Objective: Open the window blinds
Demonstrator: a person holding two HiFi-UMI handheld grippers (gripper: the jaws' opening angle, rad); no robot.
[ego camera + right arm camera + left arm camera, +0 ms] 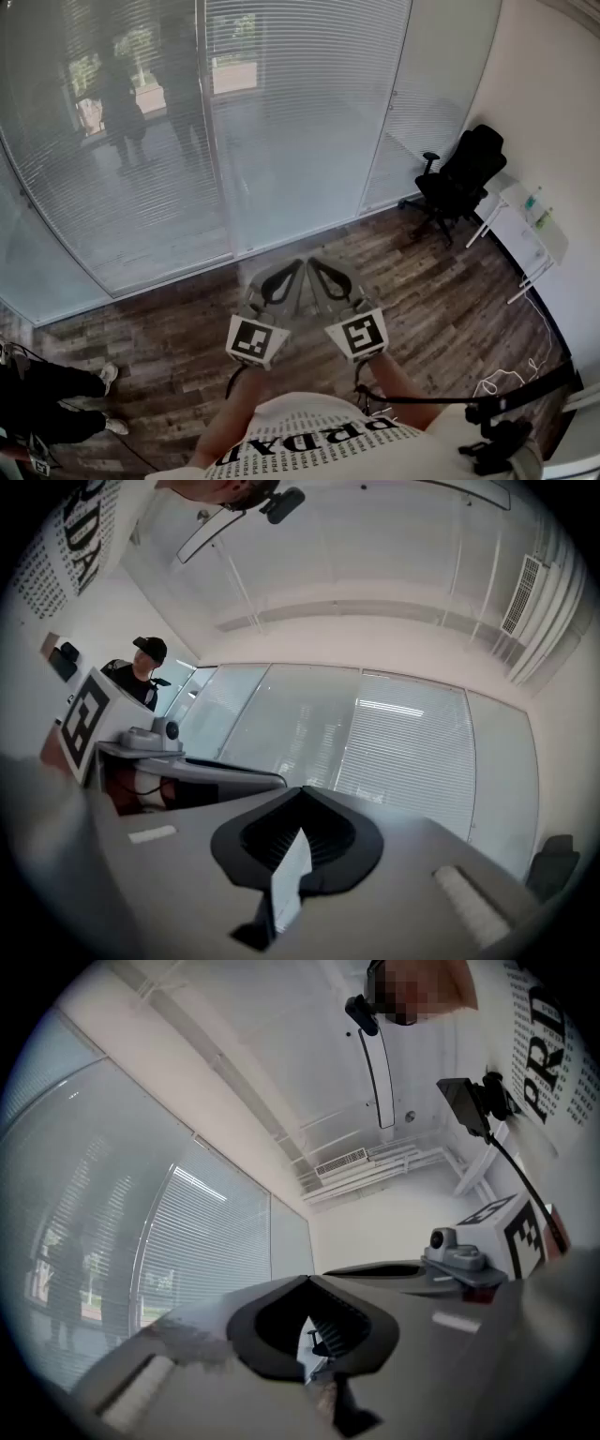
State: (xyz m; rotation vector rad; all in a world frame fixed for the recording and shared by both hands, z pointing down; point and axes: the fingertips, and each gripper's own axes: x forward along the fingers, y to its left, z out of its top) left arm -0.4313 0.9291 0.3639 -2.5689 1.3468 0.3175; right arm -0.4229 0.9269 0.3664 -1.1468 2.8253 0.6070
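Note:
The window blinds point(309, 112) are white horizontal slats behind tall glass panels across the far wall, their slats lowered. They also show in the left gripper view point(202, 1241) and the right gripper view point(412, 752). I hold both grippers side by side close to my chest, well short of the blinds and pointing toward them. My left gripper point(298, 265) is shut with nothing between its jaws, its tips meeting point(307, 1279). Beside it, my right gripper point(314, 263) is also shut and empty point(302, 789). No cord or wand of the blinds is visible.
A black office chair point(459, 183) stands at the right by the glass, next to a white table point(530, 220) with bottles. Someone's legs and white shoes point(66, 403) are at the lower left. Cables point(506, 380) lie on the wooden floor at the right.

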